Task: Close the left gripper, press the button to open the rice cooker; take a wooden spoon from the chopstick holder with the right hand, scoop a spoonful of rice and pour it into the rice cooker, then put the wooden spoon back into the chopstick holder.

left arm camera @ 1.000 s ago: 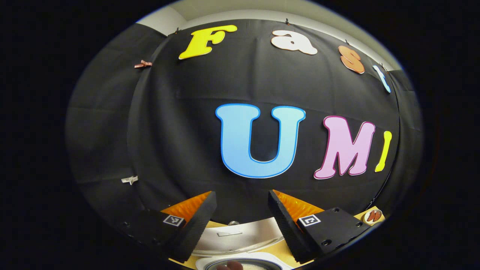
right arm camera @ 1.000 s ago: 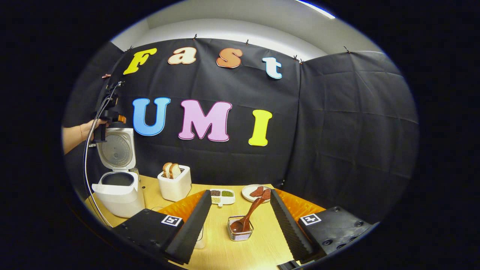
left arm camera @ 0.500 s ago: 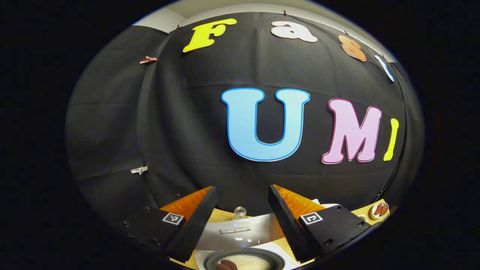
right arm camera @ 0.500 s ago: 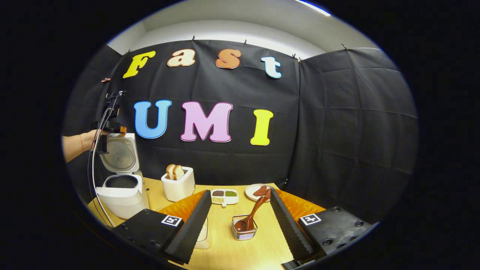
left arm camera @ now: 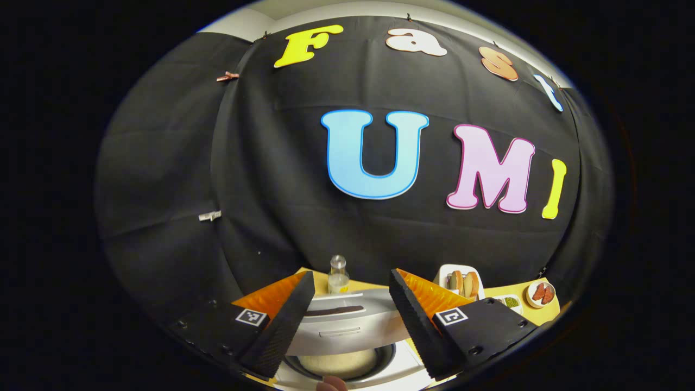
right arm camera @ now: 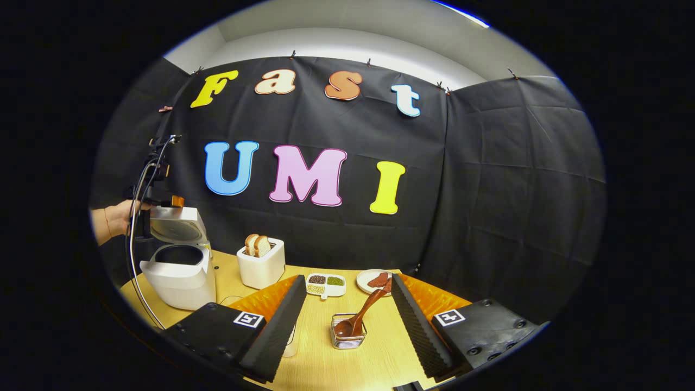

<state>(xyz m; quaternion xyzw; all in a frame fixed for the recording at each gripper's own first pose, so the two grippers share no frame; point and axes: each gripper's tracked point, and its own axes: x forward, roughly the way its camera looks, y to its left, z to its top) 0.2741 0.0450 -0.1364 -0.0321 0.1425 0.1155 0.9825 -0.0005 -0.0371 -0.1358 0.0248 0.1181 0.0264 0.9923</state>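
The white rice cooker (right arm camera: 176,274) stands at the table's left end, its lid (right arm camera: 176,228) tilted about halfway down. My left gripper (right arm camera: 163,202), held by a hand (right arm camera: 111,217), rests at the lid's top edge. In the left gripper view, my left gripper (left arm camera: 351,273) is open, with the lid (left arm camera: 347,326) just below and between its fingers and white rice in the pot (left arm camera: 336,361) underneath. The wooden spoon (right arm camera: 364,312) leans in the wire chopstick holder (right arm camera: 347,336). My right gripper (right arm camera: 348,278) hangs open above and in front of it, holding nothing.
A white toaster (right arm camera: 261,263) with bread slices stands right of the cooker. Behind the holder lie a divided dish (right arm camera: 324,282) of grains and a small plate (right arm camera: 374,281). A glass bottle (left arm camera: 337,274) stands behind the cooker. A cable hangs from the left gripper past the cooker.
The cooker lid has swung from upright to about halfway down, and my left gripper has come down with it. The right gripper barely shifted; the spoon stays in the holder.
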